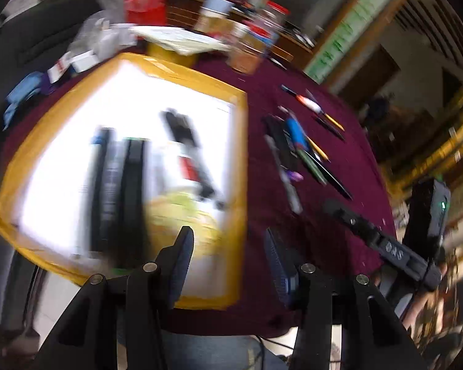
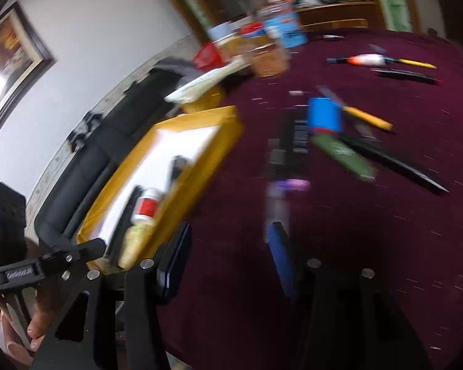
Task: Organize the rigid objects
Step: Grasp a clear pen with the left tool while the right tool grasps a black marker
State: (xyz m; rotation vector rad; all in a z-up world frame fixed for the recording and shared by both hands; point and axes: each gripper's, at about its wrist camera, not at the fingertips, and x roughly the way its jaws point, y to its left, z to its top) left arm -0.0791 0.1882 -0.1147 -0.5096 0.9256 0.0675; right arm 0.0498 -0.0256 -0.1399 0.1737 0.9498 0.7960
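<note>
Parted left hand-held gripper (image 1: pixel 228 259), tray (image 1: pixel 242 154) edge beneath

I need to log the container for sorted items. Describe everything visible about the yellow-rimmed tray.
The tray is a shallow rectangle with yellow-orange walls and a white floor, its material unclear through blur. It rests flat on the maroon tablecloth at the table's edge. Inside lie several long dark items, blurred, and a pale yellowish bottle with a red-and-white label. Neither gripper touches it.

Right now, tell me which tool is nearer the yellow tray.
Left. The left tool hangs over the yellow tray's near corner, jaws open and empty. The right tool sits beside the tray, over the maroon cloth, also open.
</note>
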